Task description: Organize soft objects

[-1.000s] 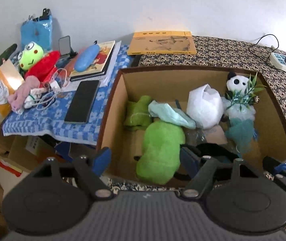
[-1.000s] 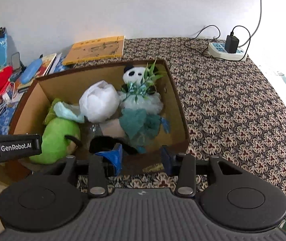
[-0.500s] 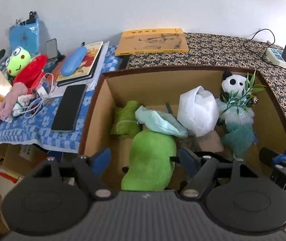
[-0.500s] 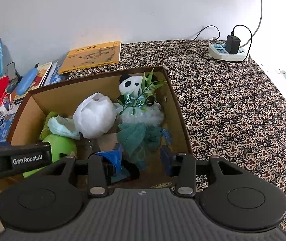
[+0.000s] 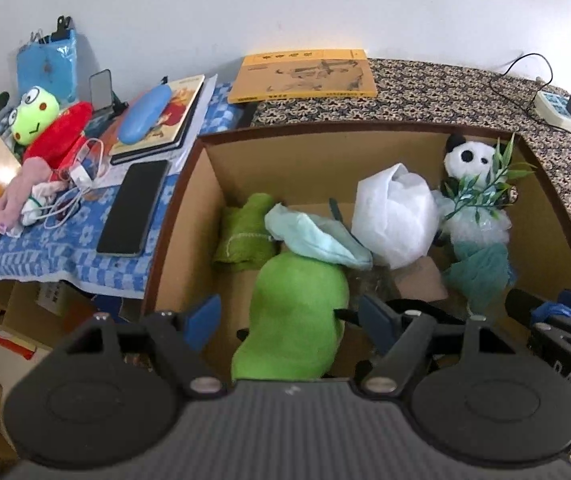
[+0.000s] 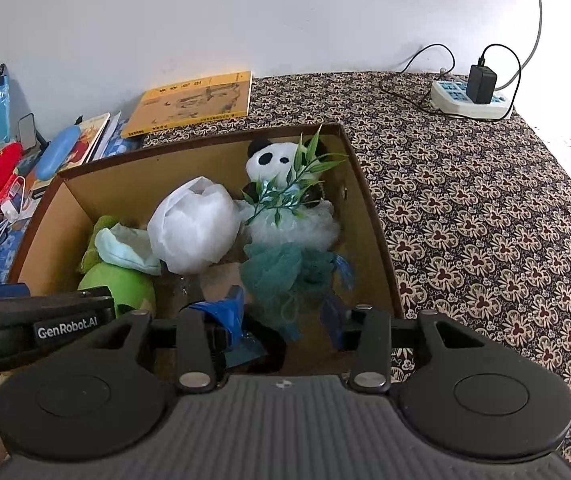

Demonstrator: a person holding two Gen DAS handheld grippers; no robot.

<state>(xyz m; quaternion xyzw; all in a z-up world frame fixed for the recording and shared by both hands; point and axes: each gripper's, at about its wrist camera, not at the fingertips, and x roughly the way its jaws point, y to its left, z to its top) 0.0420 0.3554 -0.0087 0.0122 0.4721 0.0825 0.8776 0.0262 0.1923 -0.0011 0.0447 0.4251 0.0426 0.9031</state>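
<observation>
The cardboard box [image 5: 205,184] is being seen closer and bigger than 1 second ago, because both grippers are being brought down toward it; this is judged to mean that something inside is about to be picked or moved.

The left gripper [image 5: 289,316] is being held wide apart over the green plush [image 5: 297,320]; the plush is being framed between the 2 fingers, but whether it is being touched cannot be told, and it is not being squeezed.

The right gripper [image 6: 285,314] is being held apart too, with nothing gripped; the teal mesh puff [image 6: 285,268] is hanging just in front of it.

The soft things are being kept in the box: the panda toy [image 6: 273,160], the white bag [image 6: 193,224] and the pale cloth [image 5: 317,236]; the frog toy [image 5: 35,114] is being left outside on the blue cloth [image 5: 65,248].
</observation>
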